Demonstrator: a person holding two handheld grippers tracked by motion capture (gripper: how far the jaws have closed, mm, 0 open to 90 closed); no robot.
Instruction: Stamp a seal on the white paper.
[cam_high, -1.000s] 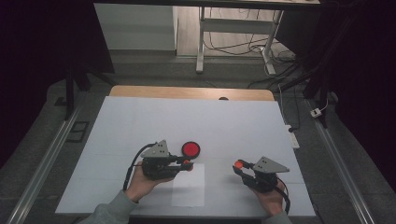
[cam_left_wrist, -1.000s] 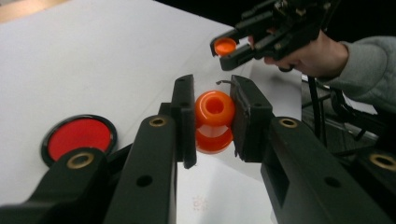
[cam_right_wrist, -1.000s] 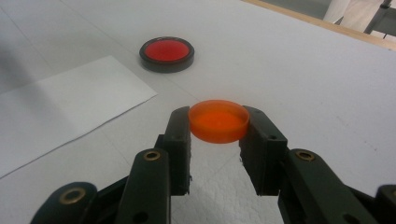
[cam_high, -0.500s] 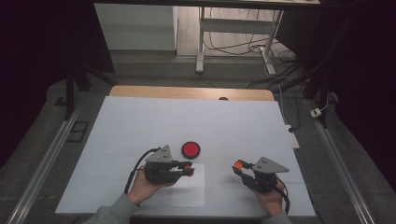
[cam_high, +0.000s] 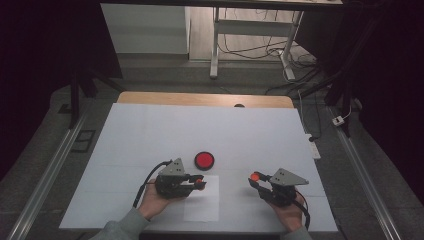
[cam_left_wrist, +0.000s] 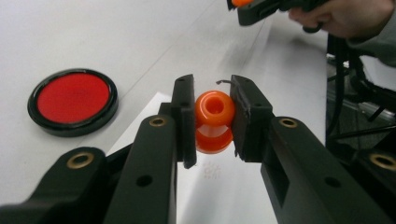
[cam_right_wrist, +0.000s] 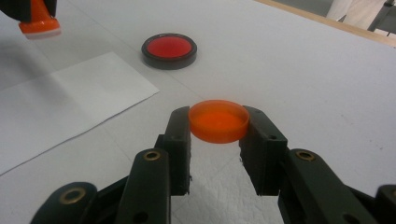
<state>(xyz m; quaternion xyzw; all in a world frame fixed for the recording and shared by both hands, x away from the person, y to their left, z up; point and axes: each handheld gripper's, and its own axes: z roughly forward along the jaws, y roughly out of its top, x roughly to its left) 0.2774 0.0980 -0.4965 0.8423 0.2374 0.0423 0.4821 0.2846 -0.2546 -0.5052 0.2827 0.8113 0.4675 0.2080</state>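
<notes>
White desk (cam_high: 150, 130), red ink pad (cam_high: 204, 160), paper sheet (cam_high: 202, 205); my left tool (cam_left_wrist: 214, 122) clamps an orange stamp (cam_left_wrist: 214, 121), right tool (cam_right_wrist: 218, 125) an orange cap (cam_right_wrist: 218, 120).

glossy orange plastic stamp (cam_left_wrist: 214, 122), translucent orange cap (cam_right_wrist: 218, 120), matt white paper (cam_high: 201, 198).

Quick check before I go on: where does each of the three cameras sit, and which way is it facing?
High view: above the near table edge, looking forward and down on the table; both hands and forearms show.
Left gripper view: rides the left gripper, looking along its jaws, shut on an orange stamp.
Right gripper view: rides the right gripper, looking along its jaws, shut on an orange cap.
All three share the red ink pad and the paper sheet.
</notes>
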